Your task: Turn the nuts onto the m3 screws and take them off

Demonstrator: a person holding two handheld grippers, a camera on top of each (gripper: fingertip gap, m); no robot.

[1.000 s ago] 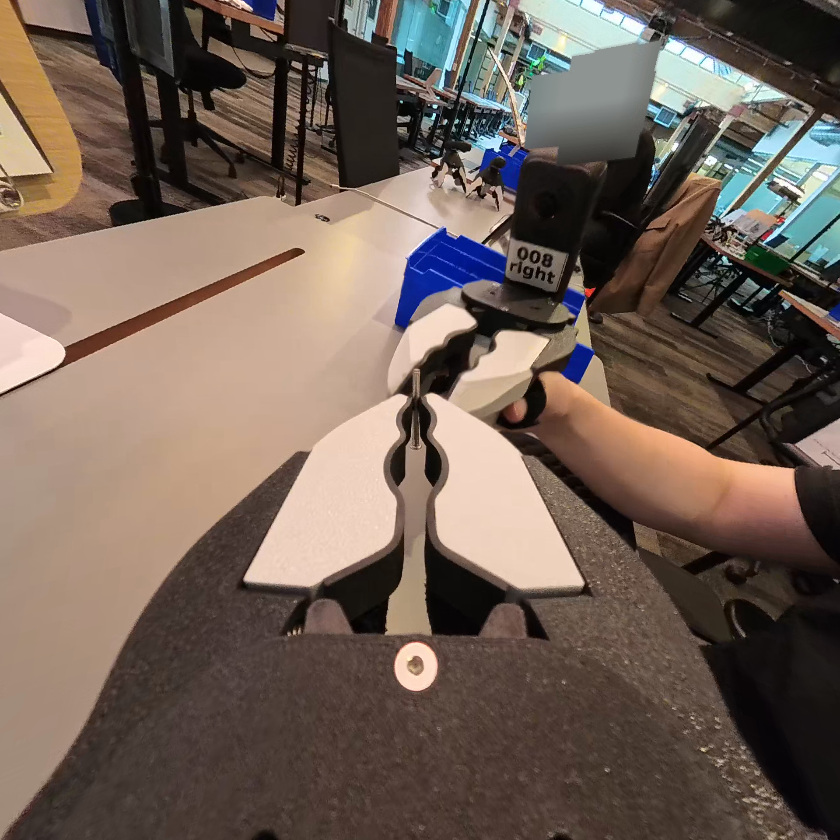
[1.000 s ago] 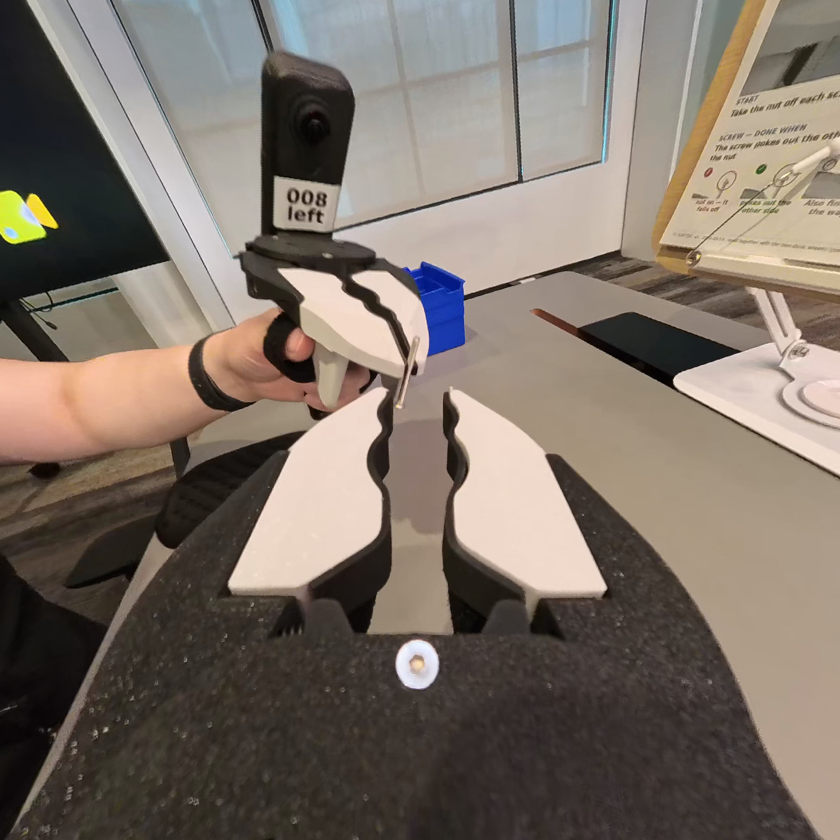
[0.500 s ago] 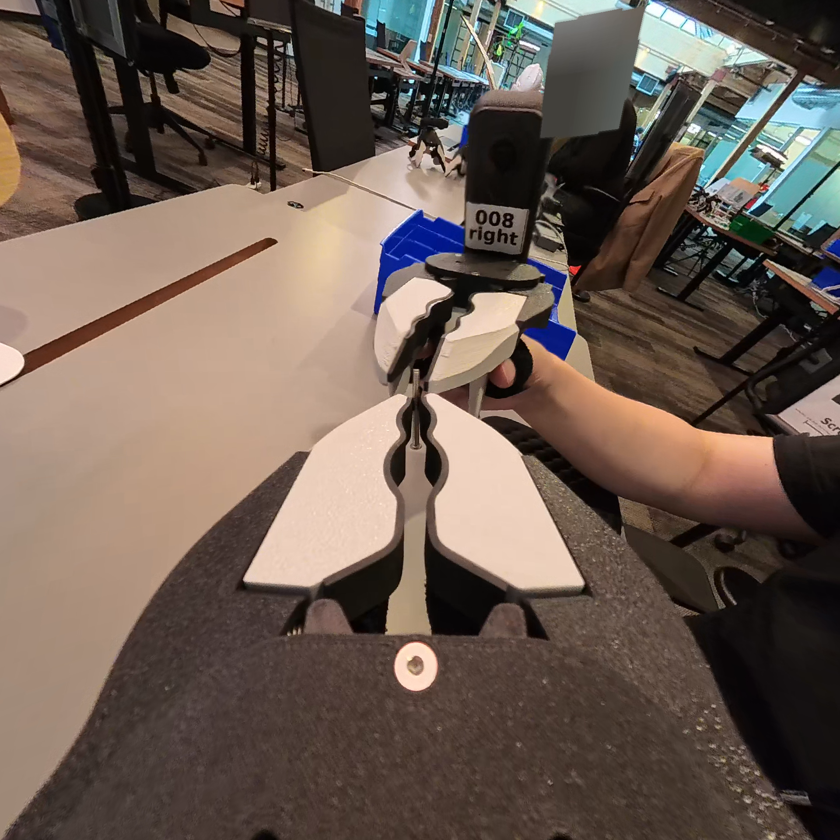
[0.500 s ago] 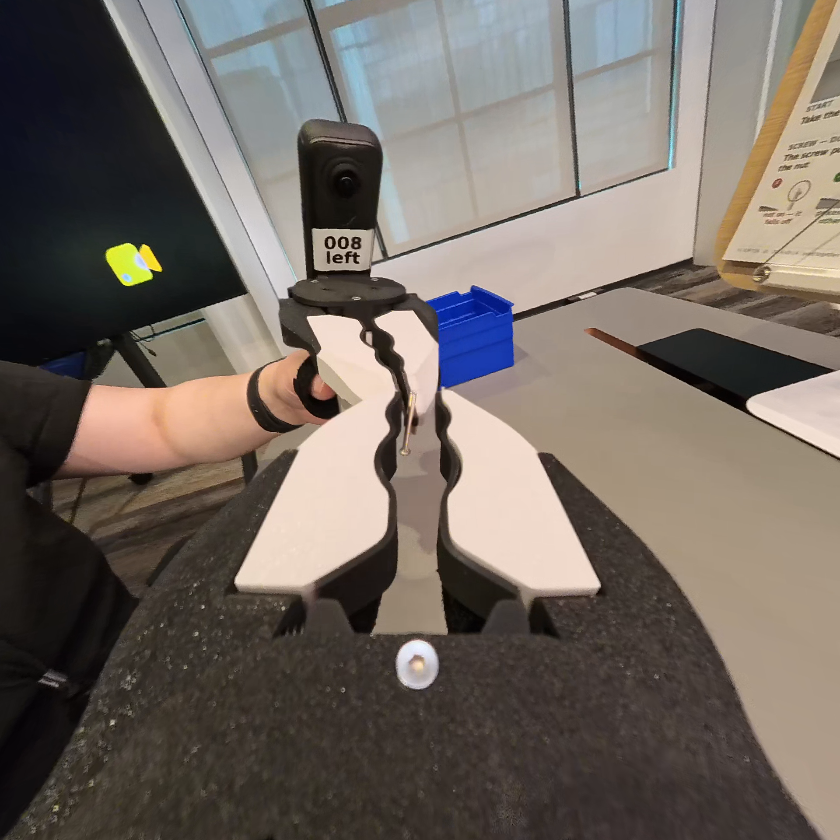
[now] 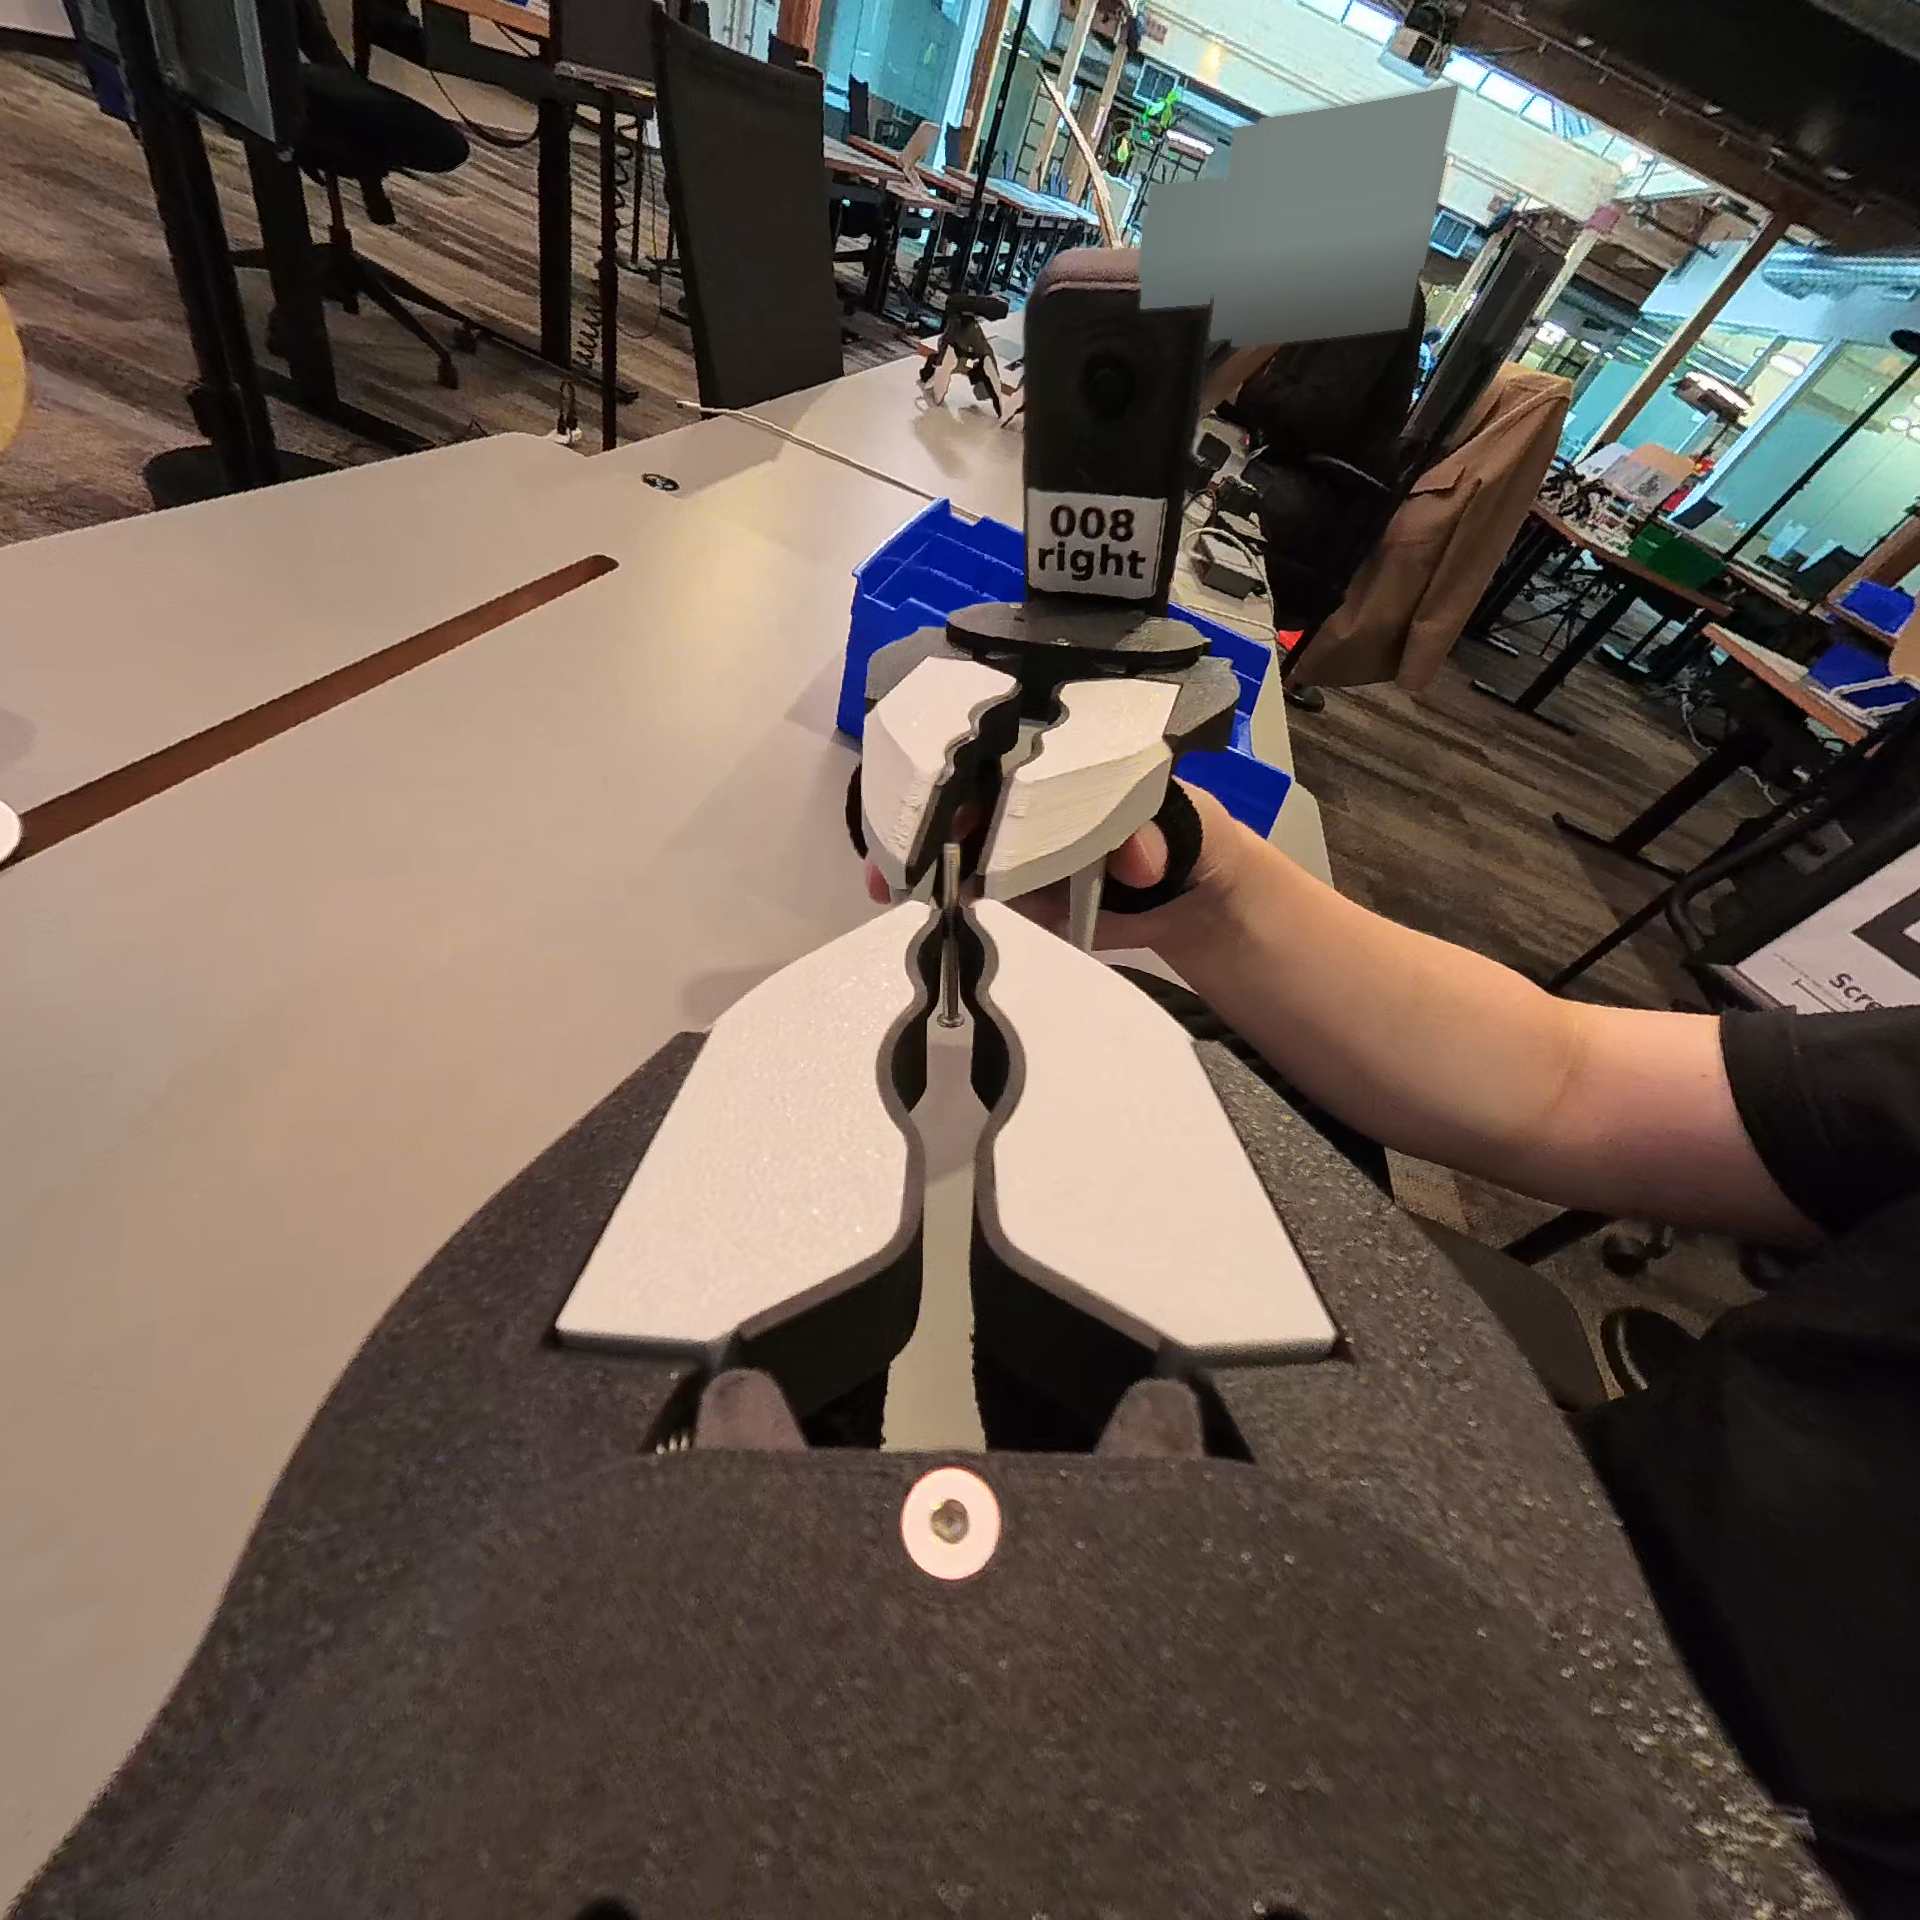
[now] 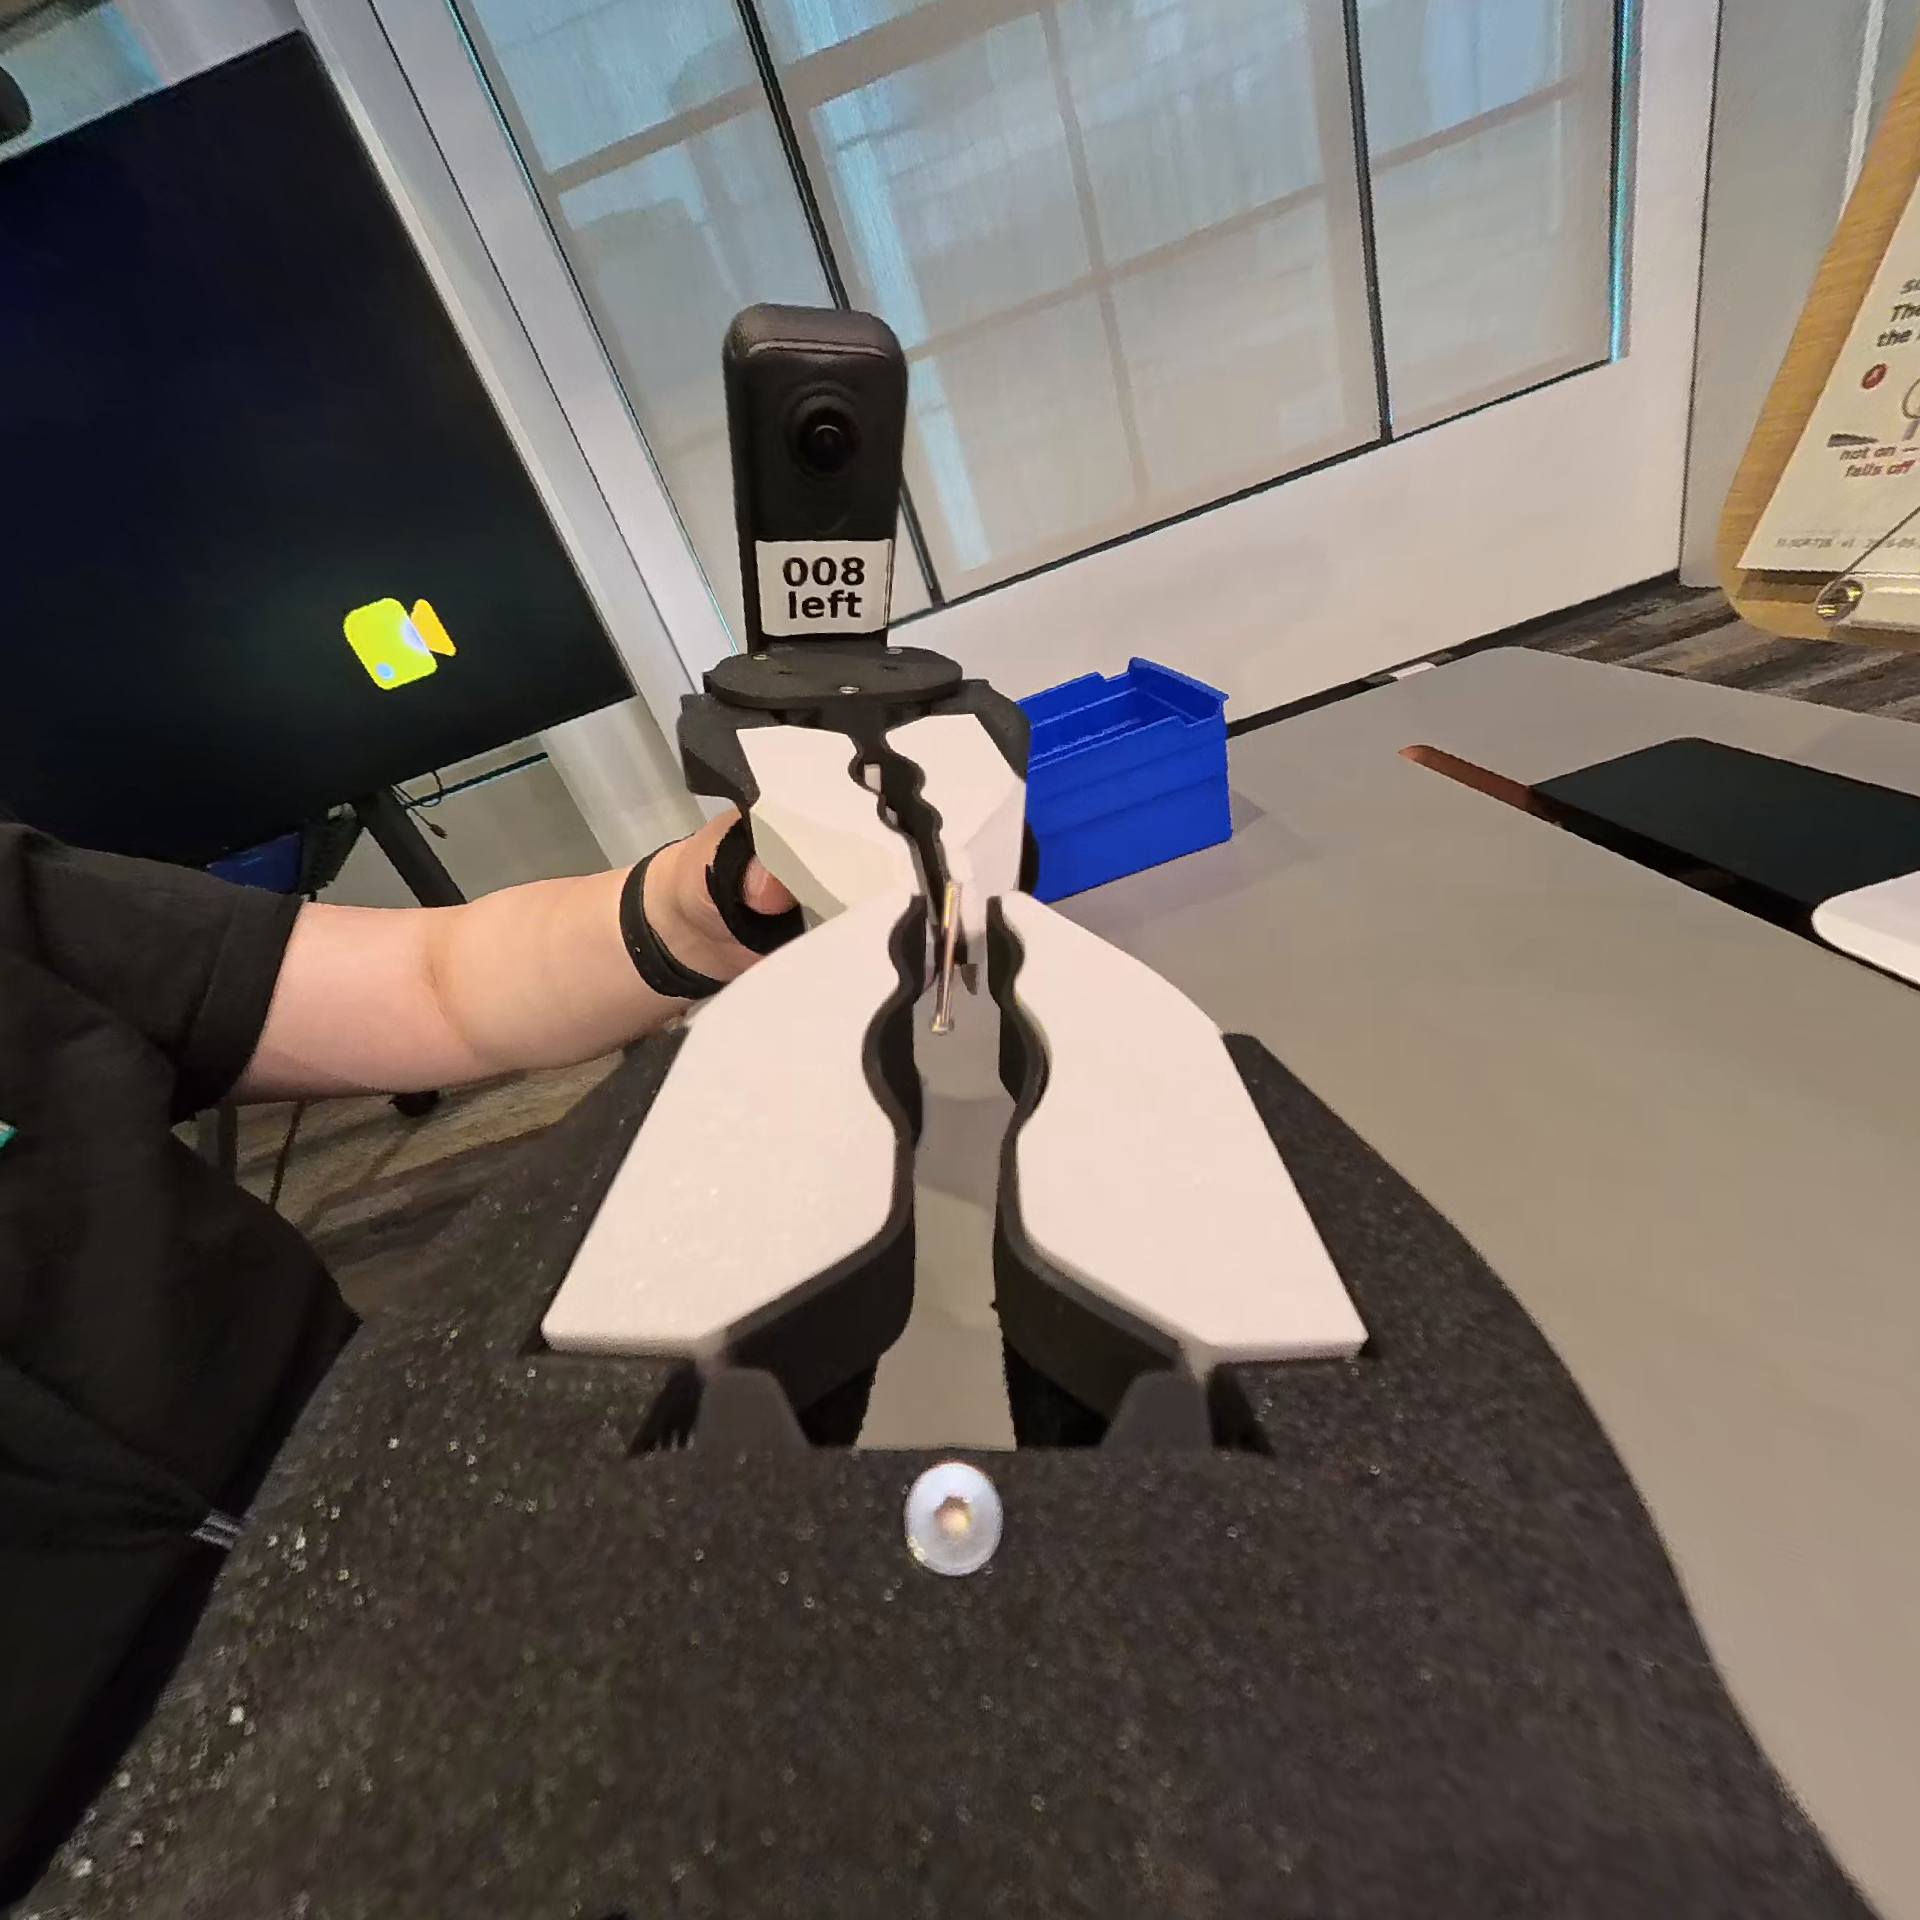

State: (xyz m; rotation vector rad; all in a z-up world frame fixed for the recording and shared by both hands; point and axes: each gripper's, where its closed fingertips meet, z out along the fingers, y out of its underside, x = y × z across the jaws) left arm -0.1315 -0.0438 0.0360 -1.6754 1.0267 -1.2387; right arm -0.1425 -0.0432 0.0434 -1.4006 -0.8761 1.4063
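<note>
The left gripper (image 5: 948, 914) clamps the screw (image 5: 948, 940) pointing toward 12 o'clock, presenting it between the right gripper (image 6: 951, 914), whose tongs stand apart.

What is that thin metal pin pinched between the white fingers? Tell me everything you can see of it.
It is the m3 screw, a slim, straight rod of shiny silver metal with a small wider head at one end. The left hand-held gripper clamps it at its fingertips, above the grey table. Its free end pokes toward the right hand-held gripper, lying in the narrow gap between those fingers; whether they touch it I cannot tell. No nut can be made out on it.
</note>
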